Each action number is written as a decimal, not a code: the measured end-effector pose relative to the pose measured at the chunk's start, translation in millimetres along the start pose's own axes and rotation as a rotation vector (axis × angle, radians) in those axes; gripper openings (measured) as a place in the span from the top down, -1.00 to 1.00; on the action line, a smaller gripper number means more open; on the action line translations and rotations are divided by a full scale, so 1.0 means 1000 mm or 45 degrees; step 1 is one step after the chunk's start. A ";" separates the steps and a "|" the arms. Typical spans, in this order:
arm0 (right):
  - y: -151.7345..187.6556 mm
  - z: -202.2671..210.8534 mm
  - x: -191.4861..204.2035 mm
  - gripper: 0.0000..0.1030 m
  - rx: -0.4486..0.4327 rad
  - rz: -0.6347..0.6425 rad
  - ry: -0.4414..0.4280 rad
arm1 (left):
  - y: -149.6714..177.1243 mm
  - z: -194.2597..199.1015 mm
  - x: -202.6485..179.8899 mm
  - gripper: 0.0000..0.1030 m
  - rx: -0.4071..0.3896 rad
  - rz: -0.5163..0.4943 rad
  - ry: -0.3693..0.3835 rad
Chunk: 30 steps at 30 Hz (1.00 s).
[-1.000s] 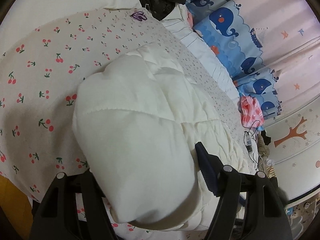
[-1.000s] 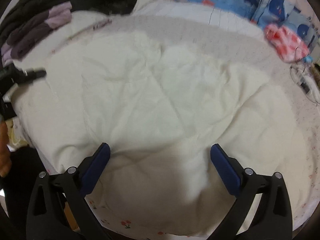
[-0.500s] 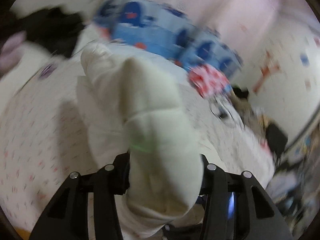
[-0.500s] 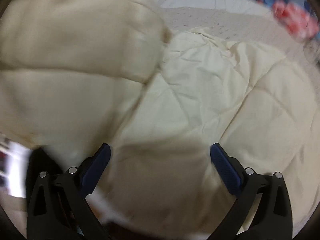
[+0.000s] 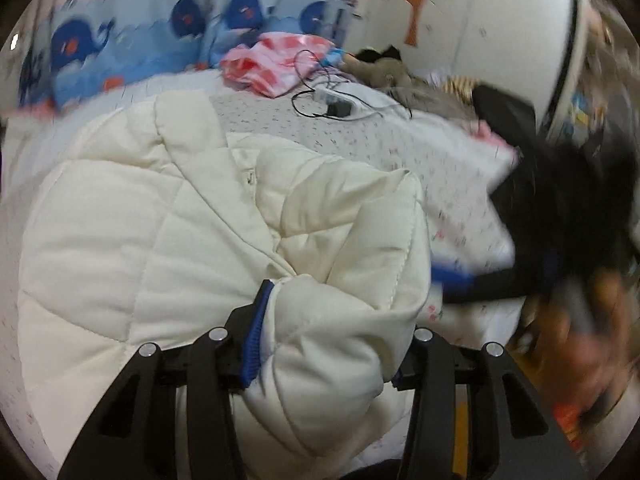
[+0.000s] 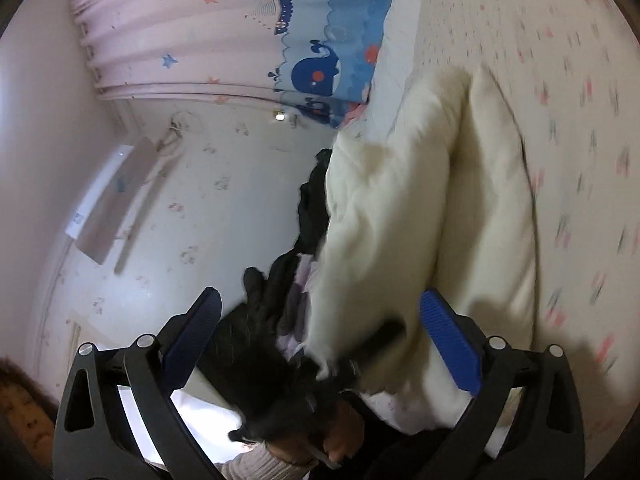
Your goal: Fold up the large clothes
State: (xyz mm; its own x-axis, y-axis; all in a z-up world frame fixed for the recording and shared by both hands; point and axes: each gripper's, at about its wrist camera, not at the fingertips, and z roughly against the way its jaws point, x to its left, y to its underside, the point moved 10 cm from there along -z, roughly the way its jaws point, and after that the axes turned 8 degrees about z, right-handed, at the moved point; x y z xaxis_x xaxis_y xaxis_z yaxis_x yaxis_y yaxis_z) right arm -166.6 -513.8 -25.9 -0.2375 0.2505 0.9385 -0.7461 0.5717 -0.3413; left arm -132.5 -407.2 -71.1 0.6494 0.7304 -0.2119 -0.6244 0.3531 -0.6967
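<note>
A cream quilted puffer jacket [image 5: 168, 232] lies bunched on the bed. My left gripper [image 5: 324, 336] is shut on a thick fold of the jacket, which bulges between its blue-padded fingers [image 5: 256, 328]. In the right wrist view the jacket [image 6: 400, 208] hangs folded over beside the bed sheet. My right gripper [image 6: 320, 344] is open and empty, tilted sideways, with the left gripper [image 6: 376, 340] and the gloved hand [image 6: 276, 384] in front of it. The right gripper shows blurred in the left wrist view [image 5: 460, 280].
The bed has a cherry-print sheet [image 6: 580, 128]. A pink plastic bag [image 5: 276, 64], a charger with cables [image 5: 336, 104] and whale-print cushions [image 5: 120, 60] lie at the far side. Dark clothes [image 5: 560, 208] are at the right. A curtain [image 6: 180, 28] and wall are left.
My left gripper has swung right with the jacket fold and laid it over the rest. My right gripper has lifted off the jacket and rolled sideways toward the wall.
</note>
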 end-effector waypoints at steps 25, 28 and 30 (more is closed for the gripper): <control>-0.021 -0.125 0.002 -0.89 0.296 0.165 0.076 | -0.045 0.012 0.106 -0.52 0.018 0.095 -0.298; -0.021 -0.109 0.044 -0.89 0.265 0.244 -0.014 | -0.059 0.025 0.066 -0.47 -0.048 0.034 -0.194; -0.017 -0.087 0.055 -0.89 0.240 0.299 -0.040 | -0.063 0.026 0.046 -0.47 -0.057 -0.020 -0.125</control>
State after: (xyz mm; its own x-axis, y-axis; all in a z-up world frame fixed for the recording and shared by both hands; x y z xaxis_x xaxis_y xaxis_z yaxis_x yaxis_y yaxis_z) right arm -112.7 -441.9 26.7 -0.4340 0.3330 0.8371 -0.7702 0.3449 -0.5365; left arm -74.6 -380.6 -18.5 0.6122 0.7793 -0.1340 -0.5927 0.3402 -0.7301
